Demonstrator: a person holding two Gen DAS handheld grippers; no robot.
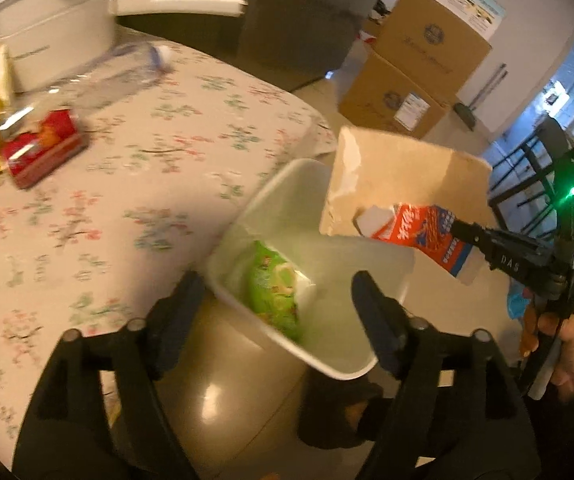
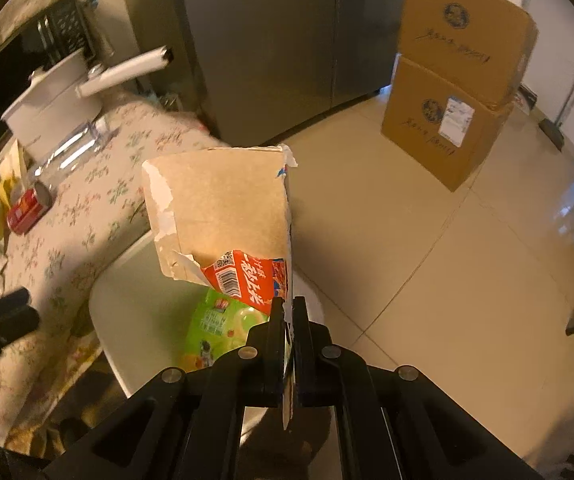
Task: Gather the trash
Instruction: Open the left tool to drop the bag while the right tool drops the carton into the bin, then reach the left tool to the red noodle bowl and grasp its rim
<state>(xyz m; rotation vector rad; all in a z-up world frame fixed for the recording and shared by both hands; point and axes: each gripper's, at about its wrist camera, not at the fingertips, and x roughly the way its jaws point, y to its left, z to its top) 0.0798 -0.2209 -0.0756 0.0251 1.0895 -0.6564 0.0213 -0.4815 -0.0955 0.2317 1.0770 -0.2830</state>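
Torn carton pinched in right hand-held gripper

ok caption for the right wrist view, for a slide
Right gripper holds torn cardboard packaging over the white bin beside the table.

Torn carton above white bin; green wrapper inside.

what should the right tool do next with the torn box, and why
Probably open and drop it. The right tool is shut on the torn box, which hangs above the open bin, where a green wrapper already lies. The left tool is open, holding nothing.
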